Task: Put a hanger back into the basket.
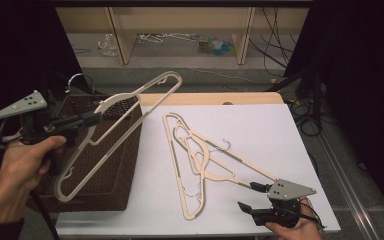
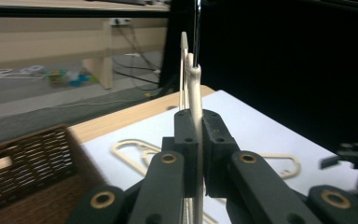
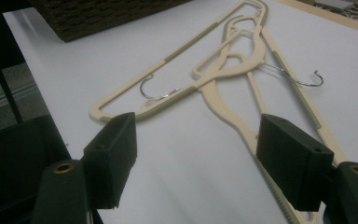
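The left claw (image 1: 96, 119) clamps a cream hanger (image 1: 125, 125) above the wicker basket (image 1: 112, 165). The right claw (image 1: 252, 196) gapes over the desk's (image 1: 260, 130) hanger pile (image 1: 200, 160).

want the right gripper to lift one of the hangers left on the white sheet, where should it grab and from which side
Probably the long straight bar of the upper hanger, at the end nearest the open right gripper. That bar is thin, lies flat and runs clear of the tangle near the metal hooks. Come down from above, one jaw on each side of it.
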